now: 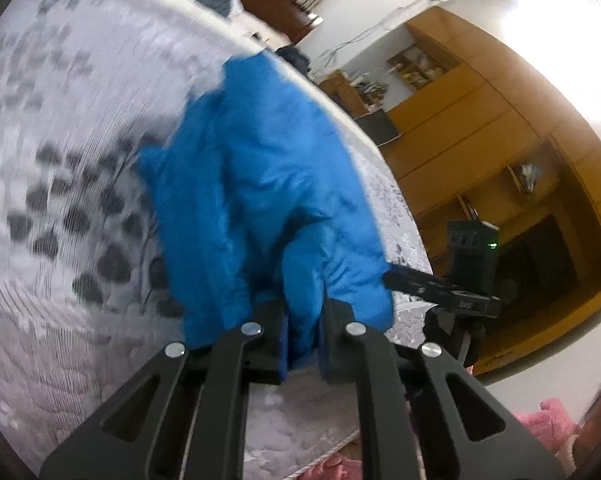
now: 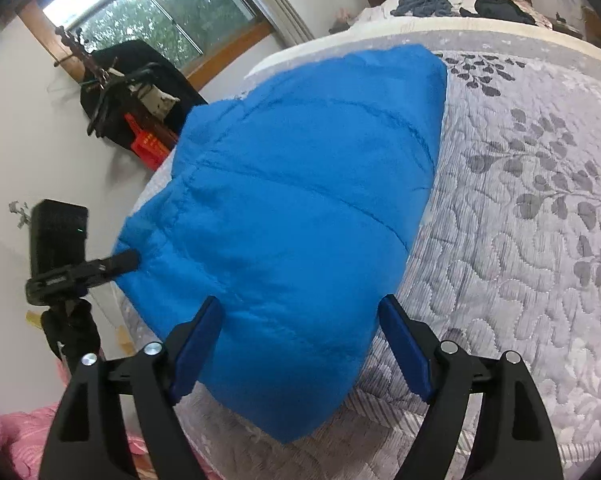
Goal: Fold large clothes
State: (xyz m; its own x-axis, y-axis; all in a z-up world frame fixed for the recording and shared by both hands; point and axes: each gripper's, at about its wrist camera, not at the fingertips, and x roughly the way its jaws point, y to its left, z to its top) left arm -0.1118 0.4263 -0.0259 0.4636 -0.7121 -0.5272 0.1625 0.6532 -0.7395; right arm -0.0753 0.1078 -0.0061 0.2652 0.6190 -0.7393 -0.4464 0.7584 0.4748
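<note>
1. The left gripper [image 1: 302,328] has its black fingers drawn in tight on a fold of the bright blue quilted puffer jacket [image 1: 256,184], and blue fabric bulges out between and above the fingers.
2. The right gripper [image 2: 300,344] has its two blue-padded fingers [image 2: 404,348] spread wide, one on each side of the jacket's near end; whether the pads touch the fabric cannot be told.
3. The jacket [image 2: 300,216] lies bunched on the grey quilted bedspread with a dark leaf pattern [image 2: 520,240], near the edge of the bed, its stitched seams running across it.
4. Just off that edge of the bed stands a black camera on a tripod [image 2: 58,248] with a small green light; it shows in the left wrist view too [image 1: 470,252].
5. Pink fabric [image 2: 12,440] lies low beside the bed.
6. Farther off, dark clothes [image 2: 428,2] are heaped at the head of the bed.
7. A window with trees behind it [image 2: 160,20] and orange-brown wooden cabinets [image 1: 480,120] line the walls.
</note>
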